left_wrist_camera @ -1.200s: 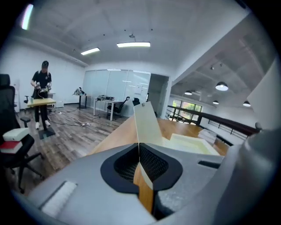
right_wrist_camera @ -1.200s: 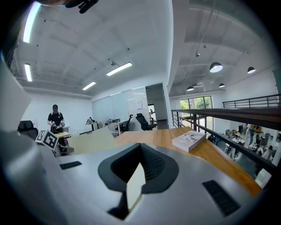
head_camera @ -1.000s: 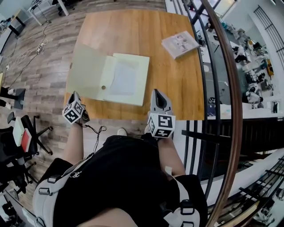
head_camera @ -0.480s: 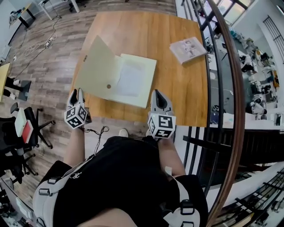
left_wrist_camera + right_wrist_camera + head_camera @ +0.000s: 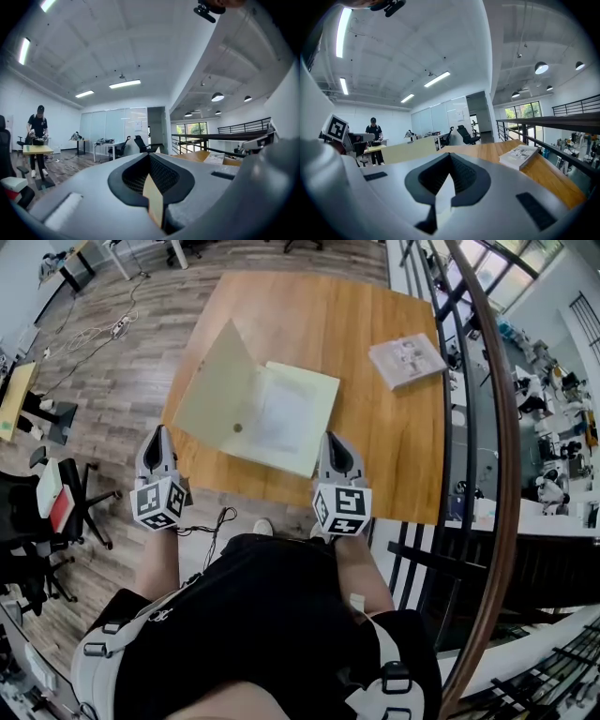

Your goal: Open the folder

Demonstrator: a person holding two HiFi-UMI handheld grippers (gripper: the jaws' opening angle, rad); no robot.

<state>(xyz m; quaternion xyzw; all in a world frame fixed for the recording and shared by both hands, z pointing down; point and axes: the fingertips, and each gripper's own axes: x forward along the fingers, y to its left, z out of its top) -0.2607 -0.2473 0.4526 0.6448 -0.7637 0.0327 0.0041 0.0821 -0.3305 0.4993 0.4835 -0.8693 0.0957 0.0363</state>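
Pale yellow-green card folder (image 5: 286, 418) lies near the front edge of the light-brown wooden surface (image 5: 328, 324), well apart from a white-covered book (image 5: 408, 360) at the far right corner. Its front cover (image 5: 217, 381) stands raised at a steep tilt on the left side, hinged along the spine, and exposes a white sheet of paper (image 5: 281, 413) inside.

Left gripper (image 5: 157, 435): jaws have just been closing and are now pressed together on the near corner of the front cover, whose thin tan edge sits between them. Right gripper (image 5: 336, 442): jaws pinch the pale near corner of the lower leaf and hold it down.

Assessment: opening is in hand, roughly half done. The next move calls for swinging the cover over past upright and laying it flat to the left. The right grip must stay firm so that the folder does not slide.
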